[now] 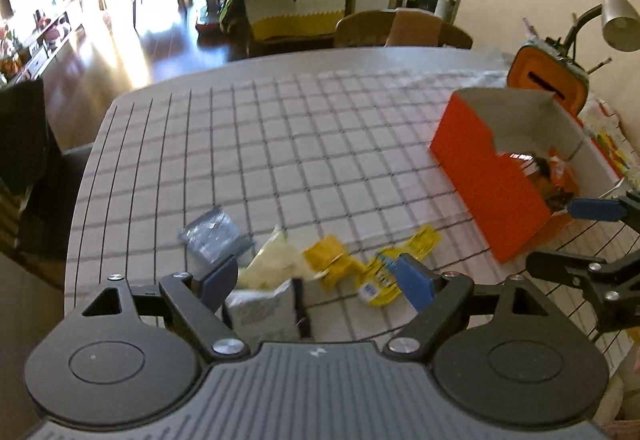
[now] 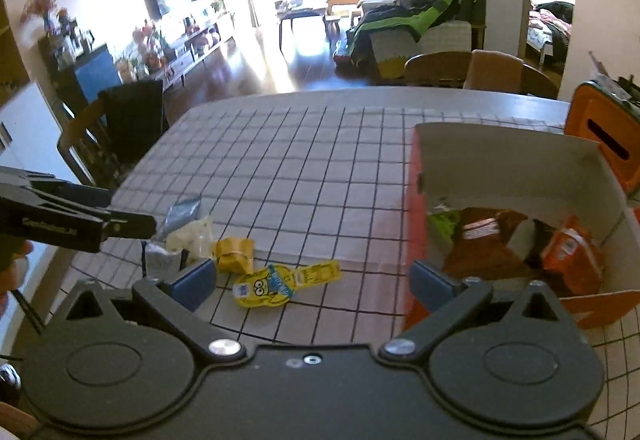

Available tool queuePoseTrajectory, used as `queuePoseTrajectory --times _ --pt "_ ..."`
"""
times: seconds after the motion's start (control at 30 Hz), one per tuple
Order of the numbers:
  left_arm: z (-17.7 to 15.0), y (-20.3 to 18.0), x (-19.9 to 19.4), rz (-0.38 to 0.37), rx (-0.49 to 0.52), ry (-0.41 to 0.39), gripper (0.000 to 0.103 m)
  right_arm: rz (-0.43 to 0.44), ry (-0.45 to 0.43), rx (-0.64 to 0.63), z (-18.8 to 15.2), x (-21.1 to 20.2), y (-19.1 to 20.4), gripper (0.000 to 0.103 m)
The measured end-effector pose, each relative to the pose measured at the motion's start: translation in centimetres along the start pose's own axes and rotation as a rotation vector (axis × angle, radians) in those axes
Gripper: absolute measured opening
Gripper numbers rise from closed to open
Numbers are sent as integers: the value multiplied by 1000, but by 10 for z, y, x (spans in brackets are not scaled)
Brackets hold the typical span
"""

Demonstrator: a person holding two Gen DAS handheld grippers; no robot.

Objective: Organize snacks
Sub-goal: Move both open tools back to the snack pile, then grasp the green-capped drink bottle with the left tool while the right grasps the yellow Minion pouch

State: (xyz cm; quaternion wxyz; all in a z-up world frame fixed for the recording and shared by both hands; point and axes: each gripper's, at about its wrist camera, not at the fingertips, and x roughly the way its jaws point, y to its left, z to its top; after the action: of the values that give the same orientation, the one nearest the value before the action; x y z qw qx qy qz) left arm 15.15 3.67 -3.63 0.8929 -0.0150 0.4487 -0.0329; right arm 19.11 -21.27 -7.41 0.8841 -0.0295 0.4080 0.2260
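Observation:
Several snack packets lie on the grid-patterned table: a blue-grey packet (image 1: 212,236), a pale cream packet (image 1: 272,264), a small yellow packet (image 1: 332,266), a yellow cartoon packet (image 1: 390,272) and a grey packet (image 1: 264,310). My left gripper (image 1: 320,282) is open above them, with no packet between its fingers. An orange box (image 1: 488,196) with a white inside holds several snack bags (image 2: 520,244). My right gripper (image 2: 316,280) is open and empty, between the yellow cartoon packet (image 2: 272,286) and the box (image 2: 416,208); it also shows in the left wrist view (image 1: 576,236).
An orange container (image 1: 548,76) and a desk lamp (image 1: 616,16) stand behind the box at the table's right edge. Wooden chairs (image 1: 400,28) stand at the far side, a dark chair (image 2: 116,120) at the left. The left gripper's arm (image 2: 72,216) reaches in from the left.

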Motion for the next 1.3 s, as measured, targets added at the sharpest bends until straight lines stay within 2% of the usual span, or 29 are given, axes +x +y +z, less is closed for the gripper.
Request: queuePoseTrajectory --times 0.27,0.4,0.67,0.87,1.0,1.23,1.3 --pt "-27 19 17 -4 -2 68 86 -1 68 -101 -7 34 20 103" --pt "-37 19 26 -5 5 91 86 29 112 -164 -10 53 24 101" --pt "-59 11 41 -11 -2 154 86 129 177 -434 -12 91 42 100" --pt "-71 9 54 -12 -38 212 86 180 230 -591 -14 123 53 92" --pt "-75 5 63 -28 -48 250 86 200 279 -627 -16 140 51 79" --pt "-78 1 74 -3 -32 253 85 238 289 -648 -13 150 48 76" --pt "-79 2 76 1 -35 252 82 237 287 -663 -14 151 48 76"
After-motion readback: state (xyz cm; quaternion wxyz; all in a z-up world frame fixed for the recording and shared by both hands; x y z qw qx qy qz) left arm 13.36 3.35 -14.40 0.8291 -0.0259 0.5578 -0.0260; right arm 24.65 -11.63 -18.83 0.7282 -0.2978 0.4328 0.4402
